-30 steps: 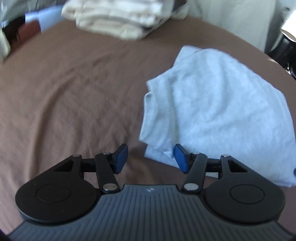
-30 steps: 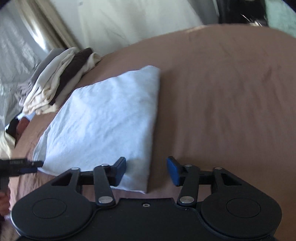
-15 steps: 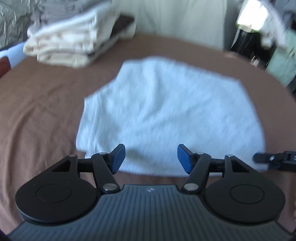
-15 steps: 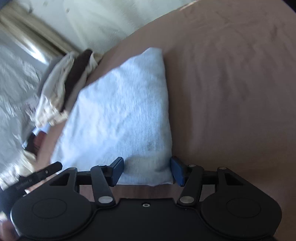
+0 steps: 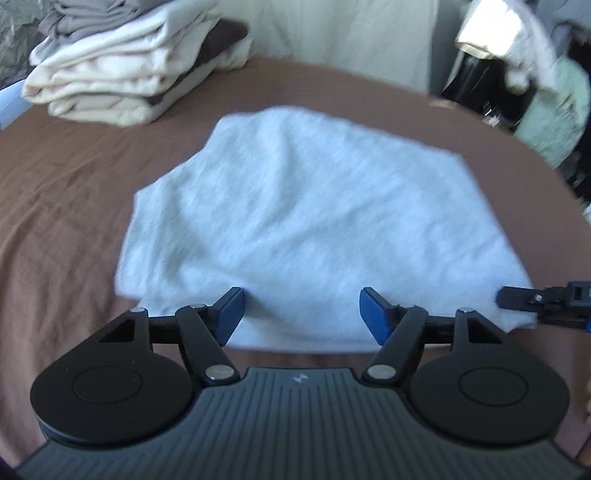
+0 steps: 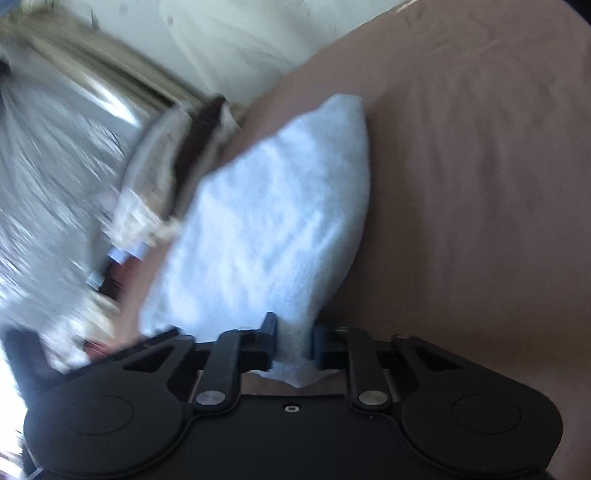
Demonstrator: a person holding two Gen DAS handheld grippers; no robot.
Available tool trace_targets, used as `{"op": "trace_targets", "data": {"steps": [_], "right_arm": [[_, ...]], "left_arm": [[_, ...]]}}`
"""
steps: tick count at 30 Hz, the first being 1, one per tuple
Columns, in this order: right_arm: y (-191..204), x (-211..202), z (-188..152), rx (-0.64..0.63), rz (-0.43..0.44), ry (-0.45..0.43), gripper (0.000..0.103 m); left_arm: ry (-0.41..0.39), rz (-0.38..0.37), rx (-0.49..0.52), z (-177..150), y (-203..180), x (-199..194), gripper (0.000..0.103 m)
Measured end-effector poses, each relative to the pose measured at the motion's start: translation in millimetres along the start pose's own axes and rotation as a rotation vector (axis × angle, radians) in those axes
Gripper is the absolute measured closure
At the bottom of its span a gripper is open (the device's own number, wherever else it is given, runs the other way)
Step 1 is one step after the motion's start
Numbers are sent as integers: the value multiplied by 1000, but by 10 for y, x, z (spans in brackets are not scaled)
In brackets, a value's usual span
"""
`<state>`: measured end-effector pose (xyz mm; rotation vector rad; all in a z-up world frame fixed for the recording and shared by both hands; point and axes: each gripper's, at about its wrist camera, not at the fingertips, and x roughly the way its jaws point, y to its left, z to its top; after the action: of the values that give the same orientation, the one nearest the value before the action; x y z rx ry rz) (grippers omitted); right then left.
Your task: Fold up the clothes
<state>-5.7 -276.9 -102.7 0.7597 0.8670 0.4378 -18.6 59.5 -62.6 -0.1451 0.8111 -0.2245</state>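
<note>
A folded light blue garment point(image 5: 303, 221) lies on the brown bedsheet point(image 5: 66, 206). My left gripper point(image 5: 301, 314) is open, its blue fingertips point(image 5: 231, 308) spread over the garment's near edge, nothing held. My right gripper point(image 6: 294, 343) is shut on the near corner of the same garment point(image 6: 273, 229), with cloth pinched between its jaws. The right gripper also shows in the left wrist view point(image 5: 543, 299), at the garment's right corner. The right wrist view is blurred.
A stack of folded cream, brown and grey clothes point(image 5: 122, 70) sits at the back left of the bed; it also shows in the right wrist view point(image 6: 177, 162). Dark furniture and hanging items point(image 5: 517, 81) stand past the bed's right edge. A pale wall point(image 5: 351, 33) is behind.
The right gripper closed on the garment's near corner and tilted. The left gripper swung round to face the garment square on, staying open.
</note>
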Motion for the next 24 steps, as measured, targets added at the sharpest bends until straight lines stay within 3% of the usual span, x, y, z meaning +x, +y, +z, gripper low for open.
{"op": "trace_targets", "data": {"steps": [4, 9, 11, 14, 17, 18, 22, 24], "right_arm": [[63, -111, 60, 18, 60, -64, 84], [339, -206, 85, -88, 86, -130, 84], [387, -189, 115, -93, 96, -142, 84], [399, -177, 145, -86, 139, -145, 84], [401, -160, 143, -94, 143, -142, 84], [387, -160, 135, -91, 137, -141, 84], [207, -120, 153, 4, 110, -144, 74], [104, -81, 206, 62, 87, -151, 66]], "left_arm": [[-57, -127, 45, 12, -165, -101, 30], [-4, -273, 173, -76, -459, -51, 29], [-1, -261, 265, -124, -628, 4, 25], [-20, -96, 435, -211, -926, 187, 22], [-40, -51, 470, -229, -1046, 326, 23], [-57, -59, 449, -201, -1053, 330, 27], [-153, -72, 389, -53, -1025, 236, 78], [-147, -59, 392, -26, -1005, 233, 80]]}}
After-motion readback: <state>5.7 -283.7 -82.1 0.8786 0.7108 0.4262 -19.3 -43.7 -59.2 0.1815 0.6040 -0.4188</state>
